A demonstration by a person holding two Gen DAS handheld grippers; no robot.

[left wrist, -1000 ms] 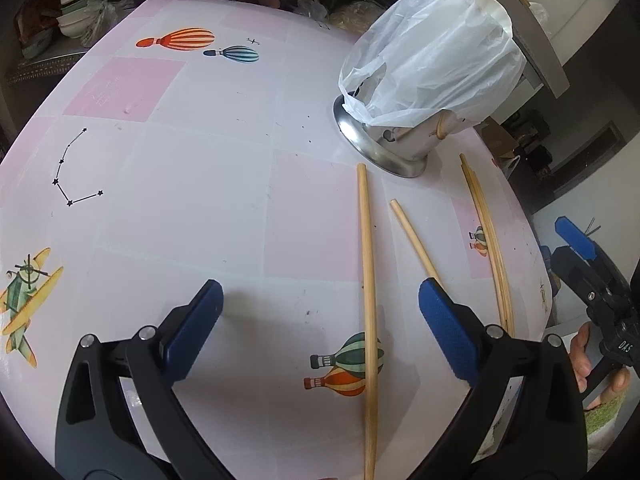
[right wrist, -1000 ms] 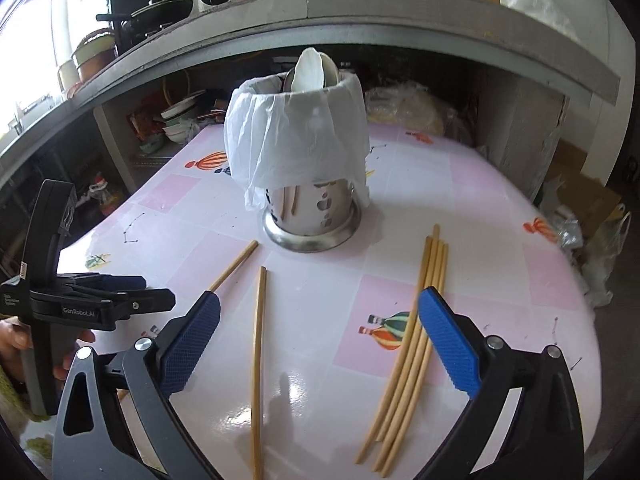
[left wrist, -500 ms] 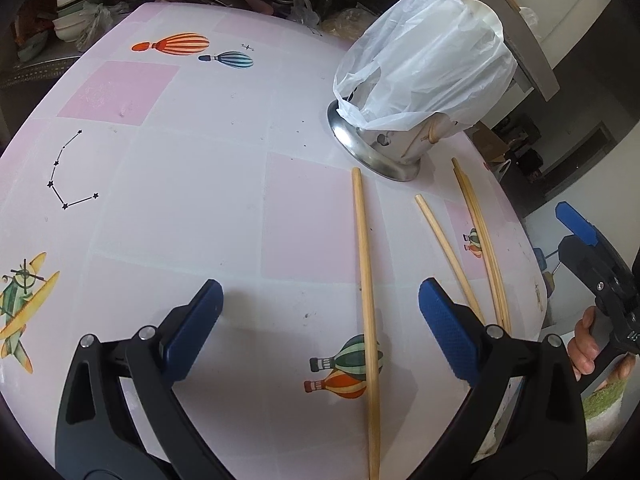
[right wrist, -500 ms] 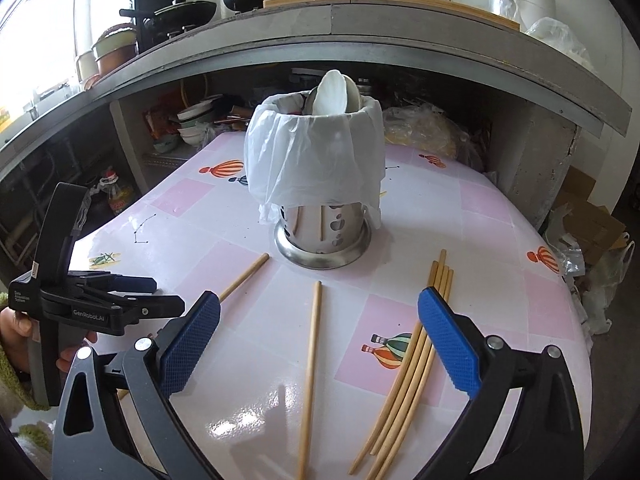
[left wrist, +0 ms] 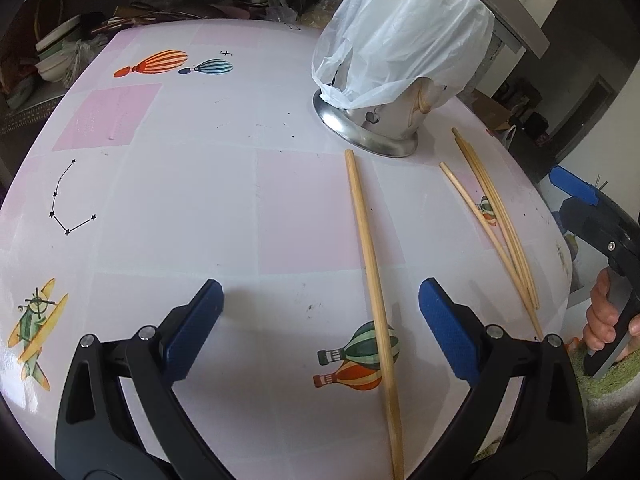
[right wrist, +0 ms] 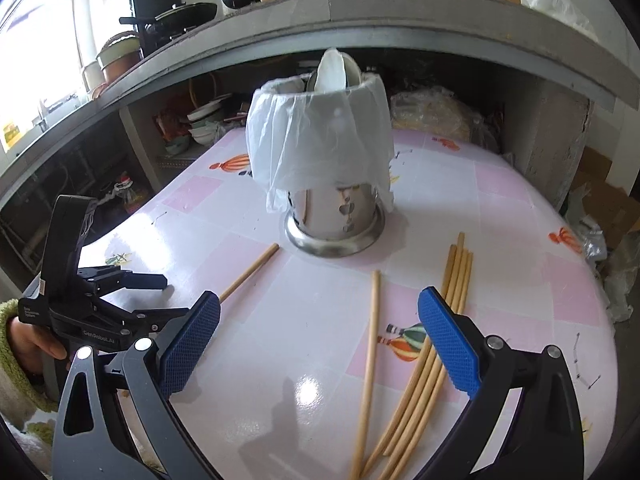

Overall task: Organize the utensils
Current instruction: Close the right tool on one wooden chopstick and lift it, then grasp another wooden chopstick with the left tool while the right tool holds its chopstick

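A steel utensil holder [left wrist: 370,136] [right wrist: 336,220] stands on the table with a white plastic bag [left wrist: 404,36] [right wrist: 320,140] draped over its rim. My left gripper [left wrist: 320,300] [right wrist: 176,296] is open just above the table, and one chopstick [left wrist: 370,264] [right wrist: 248,272] lies between its fingers. My right gripper [right wrist: 319,316] hovers open, with a second loose chopstick [right wrist: 370,352] [left wrist: 476,220] on the table below it. A bundle of several chopsticks [right wrist: 436,344] [left wrist: 496,216] runs under its right finger. Neither gripper holds anything.
The pink tablecloth [left wrist: 180,208] with balloon prints slopes to a rounded edge. Behind the holder, a low shelf [right wrist: 192,128] holds bowls and bags. A counter [right wrist: 360,32] overhangs it with pots on top. A person's hand [left wrist: 604,312] grips the right tool beyond the table's right edge.
The second loose chopstick has shifted right toward the bundle, with no gripper touching it. My right gripper has moved nearer the holder. Both grippers stay open.
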